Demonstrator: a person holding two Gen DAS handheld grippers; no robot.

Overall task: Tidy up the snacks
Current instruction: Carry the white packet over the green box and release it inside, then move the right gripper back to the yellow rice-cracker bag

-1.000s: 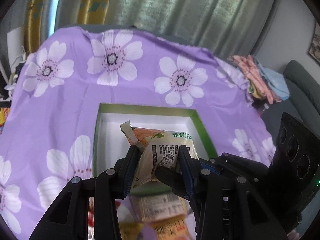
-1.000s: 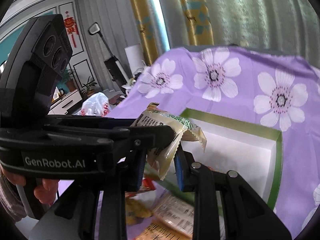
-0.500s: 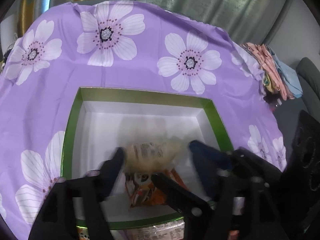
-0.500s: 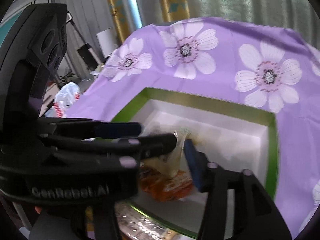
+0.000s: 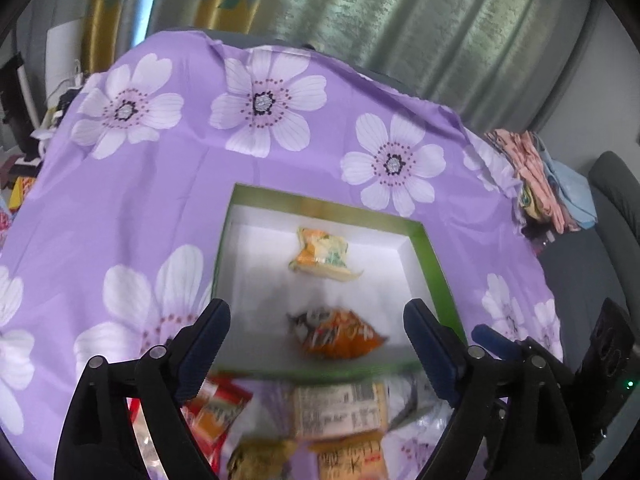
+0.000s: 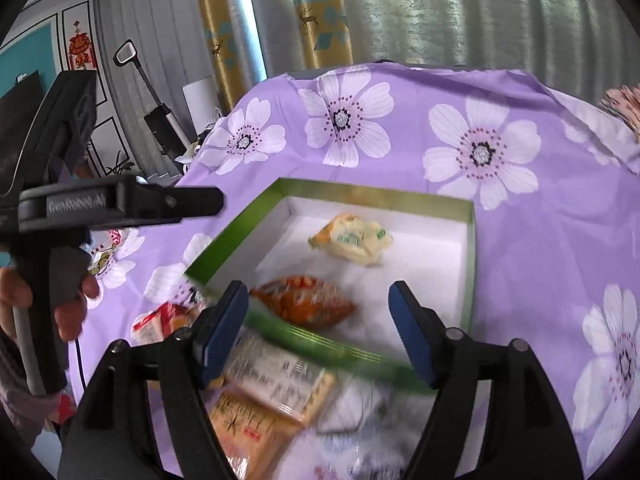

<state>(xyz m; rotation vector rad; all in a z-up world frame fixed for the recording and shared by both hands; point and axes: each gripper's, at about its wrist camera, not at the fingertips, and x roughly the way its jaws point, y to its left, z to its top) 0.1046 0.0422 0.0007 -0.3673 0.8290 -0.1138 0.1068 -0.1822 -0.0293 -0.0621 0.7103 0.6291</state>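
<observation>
Fingers (image 5: 214, 322) of left gripper (image 5: 316, 320) spread wide, jaws opening, nothing gripped; orange snack pack (image 5: 338, 338) lies in the gap below, not touched. Right gripper (image 6: 318, 300) same: jaws opening, pads clear of everything, empty. Green-rimmed box (image 5: 434, 272) with white floor sits on purple flowered cloth (image 5: 120, 216), centre of both views. Two packs inside: orange snack pack at 6 o'clock near the front wall, pale yellow snack pack (image 5: 322, 256) at 12 o'clock of it, apart, toward mid-box. Loose snack packets (image 5: 340, 408) lie on the cloth outside the box front wall, at 6 o'clock, blurred. Right view: left gripper body at 9 o'clock, a person's hand (image 6: 24, 296) on its handle. Folded clothes (image 5: 536, 176) at 3 o'clock off the cloth edge.
</observation>
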